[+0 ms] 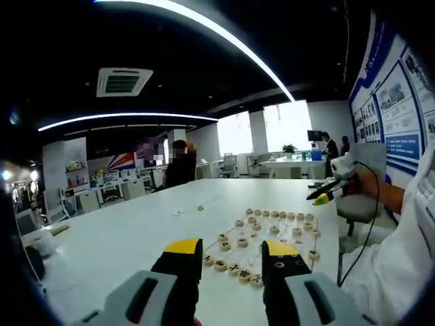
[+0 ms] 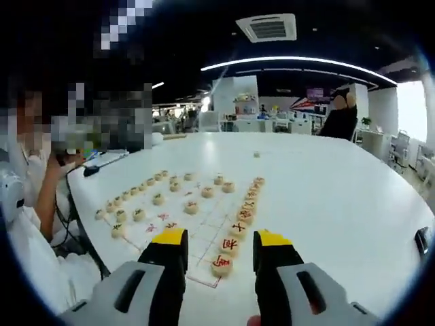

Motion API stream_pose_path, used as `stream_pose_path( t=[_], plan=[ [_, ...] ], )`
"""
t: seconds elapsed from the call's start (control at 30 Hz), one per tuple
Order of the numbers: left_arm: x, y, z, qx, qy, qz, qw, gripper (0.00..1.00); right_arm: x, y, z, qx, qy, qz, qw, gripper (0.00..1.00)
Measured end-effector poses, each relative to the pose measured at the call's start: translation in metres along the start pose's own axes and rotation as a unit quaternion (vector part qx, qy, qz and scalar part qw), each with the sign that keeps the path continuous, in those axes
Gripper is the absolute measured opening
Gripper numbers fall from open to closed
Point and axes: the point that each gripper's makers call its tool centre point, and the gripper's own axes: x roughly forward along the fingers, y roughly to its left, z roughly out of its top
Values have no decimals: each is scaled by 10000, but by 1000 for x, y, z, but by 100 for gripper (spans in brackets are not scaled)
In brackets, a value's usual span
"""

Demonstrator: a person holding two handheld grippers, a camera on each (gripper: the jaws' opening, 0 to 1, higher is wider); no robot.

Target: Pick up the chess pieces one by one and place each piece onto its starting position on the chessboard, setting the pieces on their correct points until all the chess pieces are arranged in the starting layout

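Observation:
The chessboard is a thin white sheet with red lines on a white table. Round pale wooden chess pieces stand on it in rows, some with red characters, some with dark ones. My right gripper hovers over the board's near edge, open, with the red-marked piece lying on the board between its yellow-tipped jaws. My left gripper is open above the opposite edge with nothing held. In the left gripper view a hand holds the right gripper above the board's far right side.
One stray piece lies on the white table beyond the board. A person in white sits at the board's side, with a black cable hanging. Another person stands past the table's far end.

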Motion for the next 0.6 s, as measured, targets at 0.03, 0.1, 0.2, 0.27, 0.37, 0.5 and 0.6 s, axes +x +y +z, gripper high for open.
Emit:
stream_pose_path(
  t=[0.03,0.1,0.2,0.27,0.37,0.5,0.6],
  plan=[
    [0,0,0,1,-7,-1,10000,36,2,0,5,-34,-29,-16,10000,39],
    [-1,-1,1,3,-21,-4,10000,36,6,-1,16,-102,-88,-49,9999,40],
    [-2,0,1,-9,-30,-3,10000,36,17,-2,31,-123,-180,-39,9998,40],
    [-3,-4,5,-116,-122,-119,9998,36,32,-2,43,-156,-237,18,9996,41],
    [-6,-11,12,-140,-261,-284,9992,36,57,-5,55,-325,-167,52,9993,41],
    [-6,-17,13,-101,-276,-337,9990,36,91,-12,68,-436,-56,59,9990,41],
    [-5,-18,11,-100,-241,-335,9991,36,121,-25,77,-459,-4,-80,9989,41]
  ],
)
